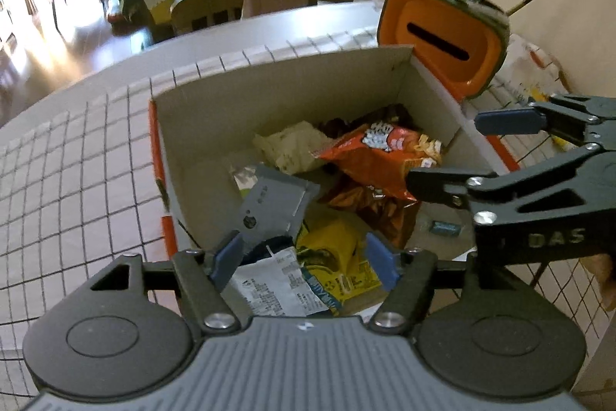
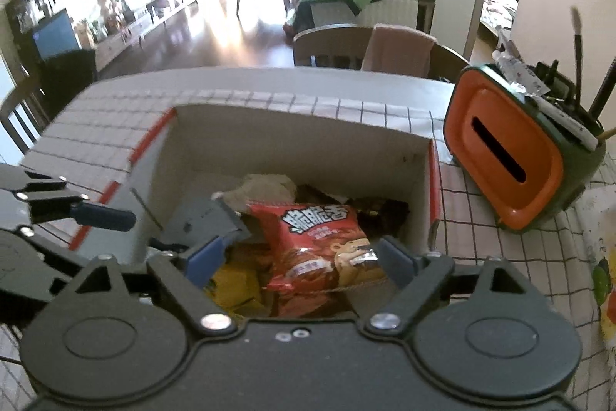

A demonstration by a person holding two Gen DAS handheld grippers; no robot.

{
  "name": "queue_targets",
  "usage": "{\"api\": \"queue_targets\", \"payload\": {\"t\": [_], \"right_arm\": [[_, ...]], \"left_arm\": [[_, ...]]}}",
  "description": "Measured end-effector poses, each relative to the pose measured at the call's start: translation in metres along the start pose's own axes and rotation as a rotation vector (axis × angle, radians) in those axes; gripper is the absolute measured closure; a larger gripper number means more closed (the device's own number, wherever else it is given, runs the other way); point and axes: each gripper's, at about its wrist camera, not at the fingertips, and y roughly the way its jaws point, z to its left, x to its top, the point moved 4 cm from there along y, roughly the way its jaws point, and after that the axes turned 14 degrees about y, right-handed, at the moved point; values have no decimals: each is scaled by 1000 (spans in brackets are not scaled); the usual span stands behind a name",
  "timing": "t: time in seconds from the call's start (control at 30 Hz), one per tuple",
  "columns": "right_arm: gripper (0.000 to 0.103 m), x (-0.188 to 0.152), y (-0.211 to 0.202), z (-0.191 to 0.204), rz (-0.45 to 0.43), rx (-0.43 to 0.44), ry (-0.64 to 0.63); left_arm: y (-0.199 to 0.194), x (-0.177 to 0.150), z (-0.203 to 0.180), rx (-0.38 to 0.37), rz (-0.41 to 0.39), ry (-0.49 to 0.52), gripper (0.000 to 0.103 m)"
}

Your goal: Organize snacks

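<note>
Left wrist view: my left claw (image 1: pixel 304 262) gapes empty over the box's (image 1: pixel 200 126) near corner, yellow packet (image 1: pixel 338 257) directly below; right wrist view: my right claw (image 2: pixel 300 259), likewise wide, straddles the red snack bag (image 2: pixel 323 245), its long axis running away from me.

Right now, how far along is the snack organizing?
Snacks already sit in the cardboard box: a red chip bag, a yellow packet, a gray packet and others, loosely heaped rather than arranged. Nothing is in hand: the left gripper and right gripper are both open over the box. Left to do, probably: sort that pile. I see no snacks on the checkered tablecloth.
</note>
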Motion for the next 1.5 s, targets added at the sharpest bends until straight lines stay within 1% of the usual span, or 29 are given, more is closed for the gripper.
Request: {"api": "queue_targets", "payload": {"t": [0.1, 0.27, 0.4, 0.6, 0.73, 0.83, 0.97, 1.03, 1.1, 1.17, 1.27, 1.5], "right_arm": [[9, -1, -16, 2, -32, 30, 22], [7, -7, -40, 8, -79, 69, 60], [1, -13, -59, 14, -118, 103, 83], [1, -25, -74, 18, -140, 111, 108], [1, -31, -82, 22, -161, 110, 113], [0, -35, -86, 21, -170, 128, 154], [0, -44, -91, 22, -194, 122, 187], [0, -49, -92, 23, -196, 122, 195], [0, -52, -94, 25, -202, 118, 187], [0, -56, -98, 27, -208, 116, 194], [0, -61, -104, 30, -221, 114, 204], [0, -73, -118, 39, -289, 55, 218]], "left_arm": [[-13, -1, -3, 3, -37, 11, 27], [-36, -8, -5, 3, -88, 11, 24], [-54, -13, -7, 0, -126, 16, 22], [-75, -23, -9, 3, -161, 16, 21], [-87, -28, -11, 26, -190, 24, 21], [-96, -33, -13, 46, -211, 27, 19], [-107, -38, -11, 66, -232, 12, 16], [-111, -41, -9, 60, -240, -6, 13], [-115, -44, -7, 59, -245, -16, 6], [-118, -47, -5, 59, -249, -30, 2], [-122, -50, -2, 56, -250, -55, 1], [-129, -59, 1, 60, -250, -95, 1]]}}
